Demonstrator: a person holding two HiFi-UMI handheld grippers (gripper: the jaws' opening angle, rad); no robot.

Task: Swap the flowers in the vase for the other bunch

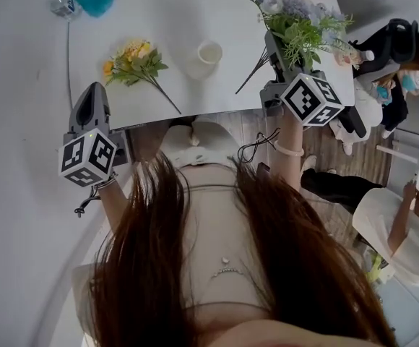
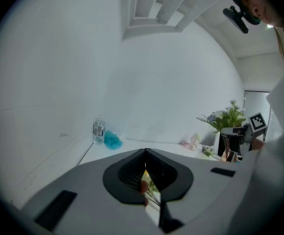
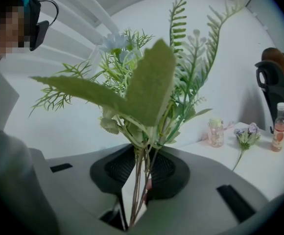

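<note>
Showed a white table (image 1: 159, 9) from steeply above. Found, raised over its front edge toward the right corner, the green-and-blue bunch (image 1: 300, 22), heads uppermost and stems trailing down toward that edge. Had the right gripper (image 1: 276, 53) clamped low on those thin stems, jaws a narrow way apart with the stems pressed between them, as seen in the right gripper view. Found the left gripper (image 1: 92, 96) over the left front corner, jaws together and nothing between them. Placed the yellow bunch (image 1: 131, 62) flat on the table left of centre, heads toward the left rear and its long axis slanting so that the stem ends pointed at the front edge. Placed the white vase (image 1: 209, 53) upright just right of those heads, apart from them, mouth apparently empty. Judged the left gripper nearer the yellow bunch, with the stems ahead and to the right of its jaws. Probably called next for opening those jaws and closing across the stems' axis.
</note>
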